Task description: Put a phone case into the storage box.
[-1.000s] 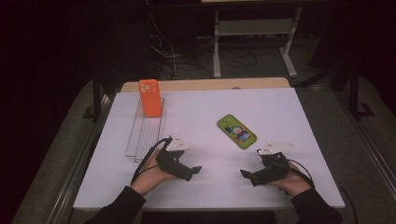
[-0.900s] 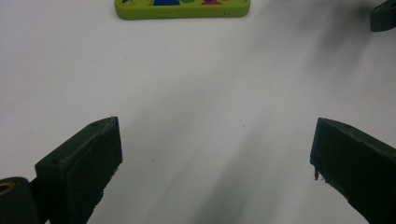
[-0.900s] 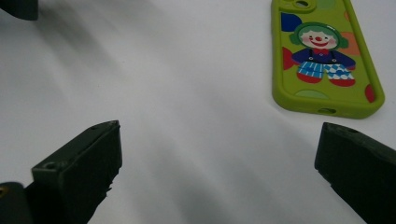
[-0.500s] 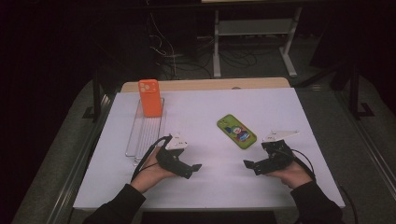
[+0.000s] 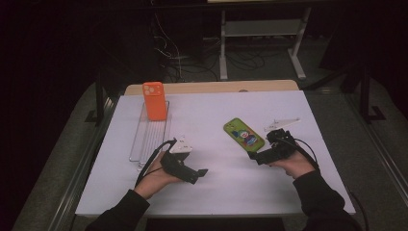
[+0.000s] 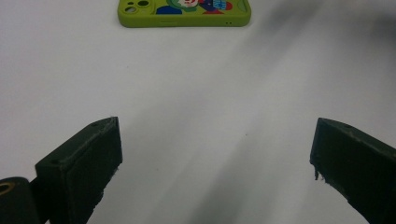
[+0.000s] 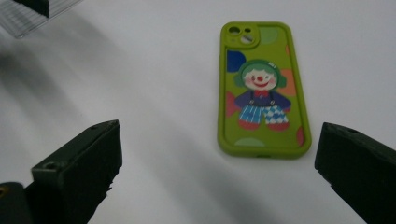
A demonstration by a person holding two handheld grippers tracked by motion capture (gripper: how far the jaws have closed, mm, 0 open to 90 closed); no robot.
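Currently, two phone cases are counted on the white table [image 5: 211, 183]: one green phone case [image 5: 244, 134] printed with a clown figure, and one orange phone case [image 5: 154, 101]. One clear rack [image 5: 150, 138] lies along the table's left side, and the orange case stands upright at its far end. Two hand-held grippers are present, one per hand.

The green case lies flat, printed side up, right of the table's centre, well apart from the rack. In the right gripper view it rests on the bare surface ahead of the jaws, nearer the right-hand jaw, with its camera cut-out at the far end. In the left gripper view just its near long edge appears at the top of the frame, well ahead of the jaws.

The left gripper [image 5: 202, 173] sits low over the table near the rack's front end, held in the left hand [image 5: 156, 178], pointing toward the centre. Its jaws stand wide apart with nothing between them.

The right gripper [image 5: 253, 155] is held in the right hand [image 5: 293, 163] just beside the green case's near end, tips pointing left toward it. Its jaws are likewise spread wide, gripping nothing; no contact with the case is evident.
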